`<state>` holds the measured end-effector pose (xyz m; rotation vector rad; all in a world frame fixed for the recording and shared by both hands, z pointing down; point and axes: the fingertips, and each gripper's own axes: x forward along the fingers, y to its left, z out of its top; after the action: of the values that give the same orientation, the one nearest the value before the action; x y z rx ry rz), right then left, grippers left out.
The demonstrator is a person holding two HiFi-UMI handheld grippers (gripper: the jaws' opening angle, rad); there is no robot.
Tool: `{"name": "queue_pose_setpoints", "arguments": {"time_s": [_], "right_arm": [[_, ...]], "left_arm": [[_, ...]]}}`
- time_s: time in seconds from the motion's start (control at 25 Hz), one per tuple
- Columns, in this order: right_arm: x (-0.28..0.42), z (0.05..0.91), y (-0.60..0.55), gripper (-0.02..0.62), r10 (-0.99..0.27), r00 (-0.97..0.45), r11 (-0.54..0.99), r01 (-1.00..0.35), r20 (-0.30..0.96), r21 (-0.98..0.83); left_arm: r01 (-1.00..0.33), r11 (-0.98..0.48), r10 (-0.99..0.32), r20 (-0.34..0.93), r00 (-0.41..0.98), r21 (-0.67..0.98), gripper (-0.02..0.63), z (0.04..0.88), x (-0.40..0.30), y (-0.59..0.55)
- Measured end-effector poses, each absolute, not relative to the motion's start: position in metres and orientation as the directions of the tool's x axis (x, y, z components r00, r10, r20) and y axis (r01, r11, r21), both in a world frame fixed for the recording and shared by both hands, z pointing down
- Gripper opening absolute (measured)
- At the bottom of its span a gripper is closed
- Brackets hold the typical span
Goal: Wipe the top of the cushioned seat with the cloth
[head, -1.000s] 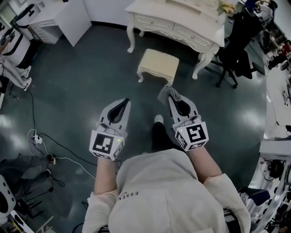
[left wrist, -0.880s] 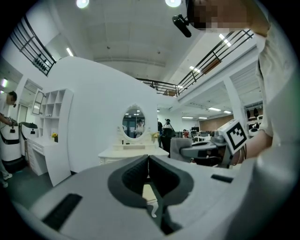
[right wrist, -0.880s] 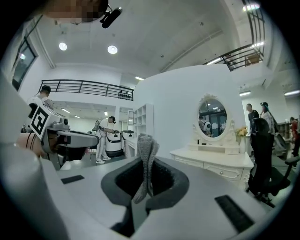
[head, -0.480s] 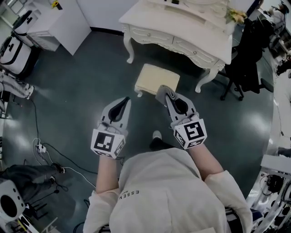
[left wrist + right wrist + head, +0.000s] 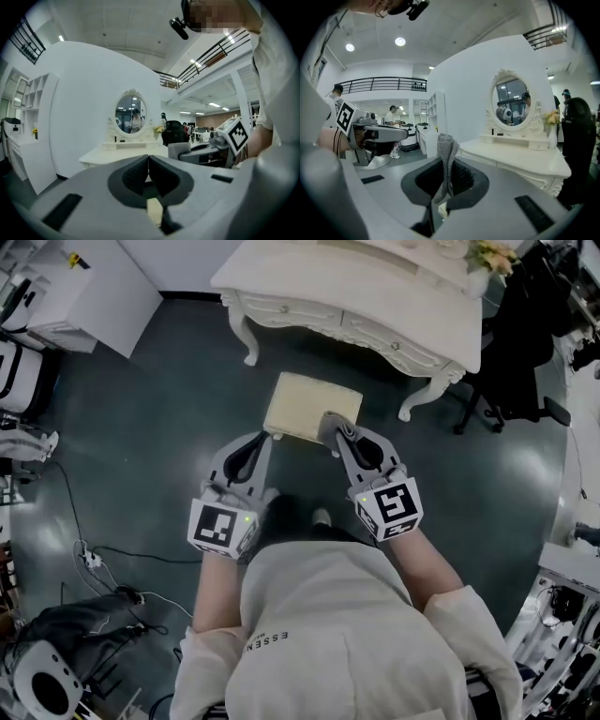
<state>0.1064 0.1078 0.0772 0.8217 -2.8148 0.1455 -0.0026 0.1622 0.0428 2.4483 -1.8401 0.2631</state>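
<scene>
The cushioned seat (image 5: pixel 305 404) is a small cream stool on the dark floor, just in front of the white dressing table. My right gripper (image 5: pixel 337 426) is shut on a grey cloth (image 5: pixel 334 424), which it holds over the seat's near right edge. In the right gripper view the cloth (image 5: pixel 446 161) stands up pinched between the jaws. My left gripper (image 5: pixel 261 439) is shut with nothing in it, its tip at the seat's near left corner. A sliver of the seat (image 5: pixel 154 209) shows below the left jaws.
The white dressing table (image 5: pixel 366 296) with curved legs stands right behind the seat. A black office chair (image 5: pixel 525 362) is at the right. A white cabinet (image 5: pixel 84 292) is at the far left, and cables (image 5: pixel 103 554) lie on the floor at the left.
The seat and the dressing table have come closer in the head view. Both grippers now reach the seat's near edge, with the cloth still in the right one.
</scene>
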Motion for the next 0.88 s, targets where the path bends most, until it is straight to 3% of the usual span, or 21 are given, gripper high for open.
{"name": "queue_pose_setpoints", "arguments": {"time_s": [0.52, 0.88], "right_arm": [[0.02, 0.163, -0.013, 0.028, -0.6, -0.7, 0.724, -0.681, 0.387, -0.109], [-0.043, 0.262, -0.091, 0.028, -0.576, -0.634, 0.683, -0.72, 0.517, -0.122]], "left_arm": [[-0.874, -0.475, -0.845, 0.224, 0.485, 0.099, 0.003, 0.127, -0.089, 0.006], [-0.841, -0.51, -0.778, 0.319, 0.541, 0.182, 0.003, 0.225, -0.145, -0.074]]}}
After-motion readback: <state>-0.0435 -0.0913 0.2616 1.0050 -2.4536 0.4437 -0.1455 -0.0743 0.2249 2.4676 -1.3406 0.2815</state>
